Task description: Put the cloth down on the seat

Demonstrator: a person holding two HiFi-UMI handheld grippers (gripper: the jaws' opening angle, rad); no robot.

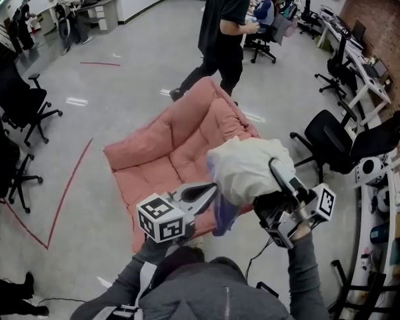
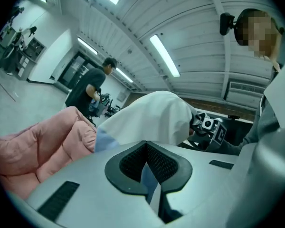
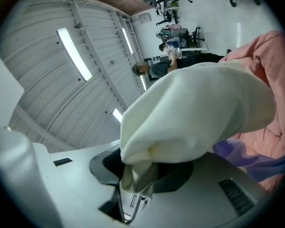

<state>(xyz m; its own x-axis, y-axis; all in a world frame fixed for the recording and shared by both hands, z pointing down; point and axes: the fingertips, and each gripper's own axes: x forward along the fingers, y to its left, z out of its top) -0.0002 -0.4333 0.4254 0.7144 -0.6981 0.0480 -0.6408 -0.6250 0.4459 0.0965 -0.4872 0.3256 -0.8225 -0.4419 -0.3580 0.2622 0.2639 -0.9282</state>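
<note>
The cloth (image 1: 243, 169) was soft cream-white fabric bunched into a rounded hump, with a thin lavender-blue layer hanging beneath. The right gripper (image 3: 140, 167) had its fingers (image 3: 104, 167) closed on a crumpled wad of the cream fabric, and the rest draped forward over their tips. The left gripper (image 2: 146, 160) had its ribbed black fingers (image 2: 128, 163) pinched on a thin blue edge (only a sliver showed between them). We held the cloth in the air over the near part of the seat (image 1: 180, 139), a puffy quilted pink cushion on the smooth grey floor (image 1: 120, 99). Beyond the fingertips the padding lay open. Black office chairs (image 1: 333, 139) stood outside the right fingers, and a standing person (image 1: 223, 25) was past the seat's far end.
</note>
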